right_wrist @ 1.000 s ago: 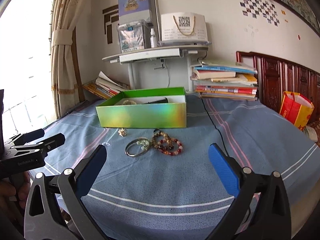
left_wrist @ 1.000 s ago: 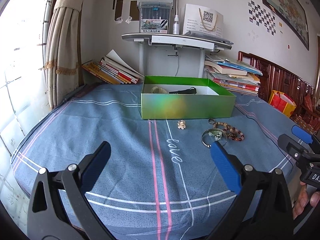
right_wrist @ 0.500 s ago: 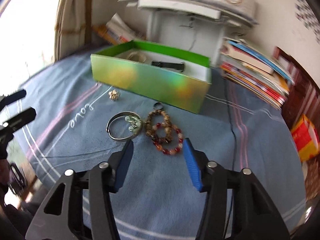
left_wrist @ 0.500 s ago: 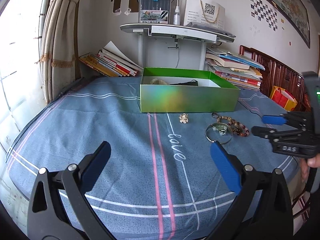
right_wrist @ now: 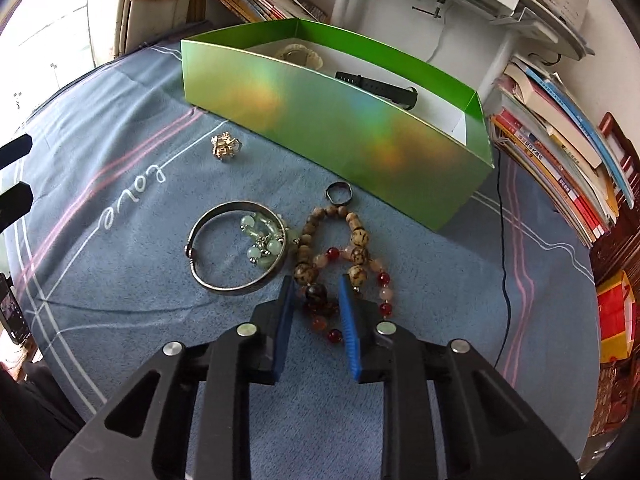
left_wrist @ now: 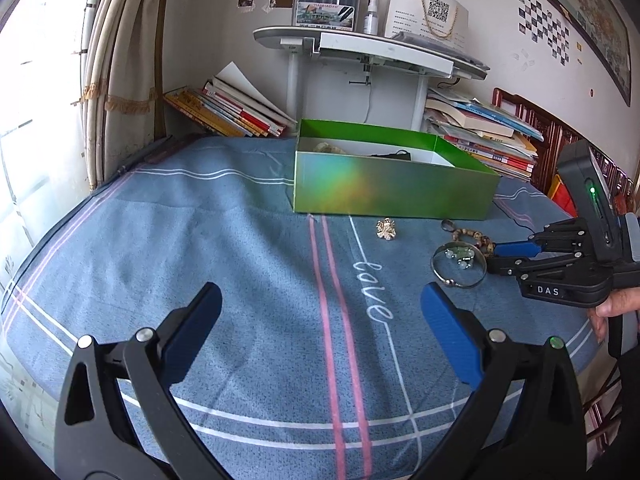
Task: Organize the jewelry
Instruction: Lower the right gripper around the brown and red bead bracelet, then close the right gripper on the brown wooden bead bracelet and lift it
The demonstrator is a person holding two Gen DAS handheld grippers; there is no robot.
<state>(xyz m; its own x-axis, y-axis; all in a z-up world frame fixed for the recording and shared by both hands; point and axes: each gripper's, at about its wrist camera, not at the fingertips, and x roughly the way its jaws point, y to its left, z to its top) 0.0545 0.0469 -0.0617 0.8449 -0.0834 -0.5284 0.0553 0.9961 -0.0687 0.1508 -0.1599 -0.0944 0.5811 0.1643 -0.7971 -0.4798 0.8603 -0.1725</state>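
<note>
— So where's my right hand-held gripper (right_wrist: pixel 316 292)?
— Low centre of frame, jaws closing around the dark beads of the bead bracelet (right_wrist: pixel 340 256), not yet pressing. My left hand-held gripper (left_wrist: pixel 320 332) stands apart, empty. Green box (right_wrist: pixel 340 128) sits farther up.

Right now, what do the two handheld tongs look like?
Both tongs, left and right, have black angular linkage arms with silver rivets and blue ribbed pads. The right's black body reads "DAS" in white and shows a green light.
</note>
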